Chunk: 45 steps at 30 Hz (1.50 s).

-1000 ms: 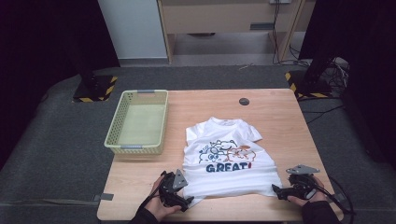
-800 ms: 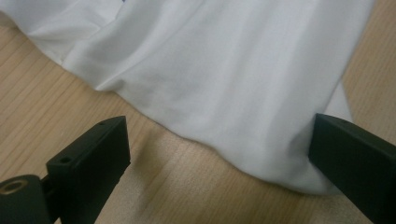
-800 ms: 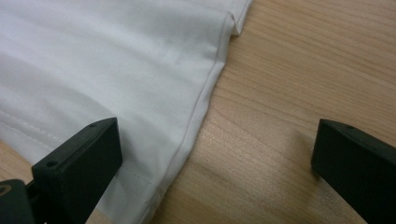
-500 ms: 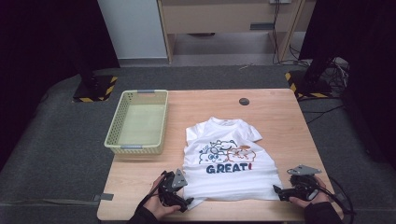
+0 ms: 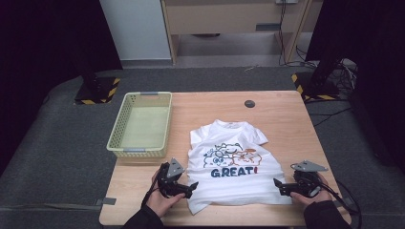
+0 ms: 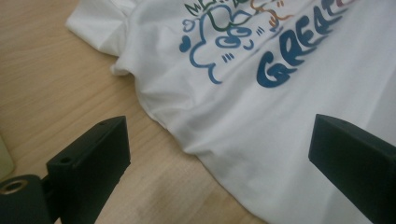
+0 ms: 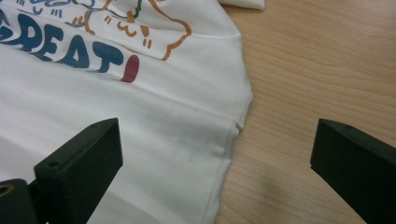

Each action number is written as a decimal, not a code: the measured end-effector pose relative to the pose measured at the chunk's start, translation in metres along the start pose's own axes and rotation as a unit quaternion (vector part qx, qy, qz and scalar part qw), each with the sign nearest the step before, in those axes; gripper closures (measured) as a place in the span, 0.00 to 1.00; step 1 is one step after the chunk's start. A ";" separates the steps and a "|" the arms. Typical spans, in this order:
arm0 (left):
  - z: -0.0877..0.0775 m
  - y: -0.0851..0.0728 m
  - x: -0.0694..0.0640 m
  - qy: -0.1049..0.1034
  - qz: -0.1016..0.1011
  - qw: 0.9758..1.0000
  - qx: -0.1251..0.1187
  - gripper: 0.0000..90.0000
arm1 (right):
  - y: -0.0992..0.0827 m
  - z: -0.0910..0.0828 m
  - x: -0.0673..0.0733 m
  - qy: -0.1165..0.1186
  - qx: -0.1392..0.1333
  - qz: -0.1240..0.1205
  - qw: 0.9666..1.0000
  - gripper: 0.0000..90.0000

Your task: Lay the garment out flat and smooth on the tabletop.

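T-shirt (image 5: 234, 167) lies flat, print up, on the desk (image 5: 277, 114), right of the basket (image 5: 141, 124). Hem partly cut off in both gripper views. Left gripper (image 5: 191, 187) at the lower left hem, jaws wide, holding nothing. Right gripper (image 5: 278, 183) at the lower right hem, jaws wide, empty. Both about where they were a second ago; shirt unmoved.

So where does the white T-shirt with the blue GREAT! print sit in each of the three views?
High view: white T-shirt with the blue GREAT! print lies flat at the table's near centre.
Left gripper view: it covers the upper right, its side edge crossing between the open jaws.
Right gripper view: it covers the left, its hem corner between the open jaws.
Shared landmark: the blue GREAT lettering.
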<state>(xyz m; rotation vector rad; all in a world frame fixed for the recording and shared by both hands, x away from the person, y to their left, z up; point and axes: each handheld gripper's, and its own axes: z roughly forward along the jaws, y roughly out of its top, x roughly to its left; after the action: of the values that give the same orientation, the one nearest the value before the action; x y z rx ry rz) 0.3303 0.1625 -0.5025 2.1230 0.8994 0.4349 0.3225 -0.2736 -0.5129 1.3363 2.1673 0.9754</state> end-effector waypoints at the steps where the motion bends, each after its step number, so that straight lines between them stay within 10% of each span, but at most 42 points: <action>1: 0.001 0.001 0.002 0.002 -0.005 1.000 -0.004 0.06 | 0.001 0.001 0.001 0.001 0.001 -0.001 1.000 0.03; 17: 0.014 0.030 0.021 0.042 -0.032 0.998 -0.039 0.06 | -0.003 0.016 0.017 0.050 0.003 -0.020 0.999 0.04; 25: 0.023 0.044 0.030 0.058 -0.044 0.996 -0.047 0.06 | -0.006 0.020 0.025 0.044 0.028 -0.064 0.997 0.03; 45: 0.051 0.083 0.053 0.091 -0.074 0.992 -0.050 0.07 | -0.010 0.023 0.032 0.051 0.051 -0.074 0.995 0.04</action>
<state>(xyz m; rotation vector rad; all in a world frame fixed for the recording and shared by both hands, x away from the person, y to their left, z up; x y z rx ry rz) 0.4333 0.1366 -0.4714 1.9323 1.1067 0.5917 0.3168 -0.2400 -0.5356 1.1742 2.3840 0.9048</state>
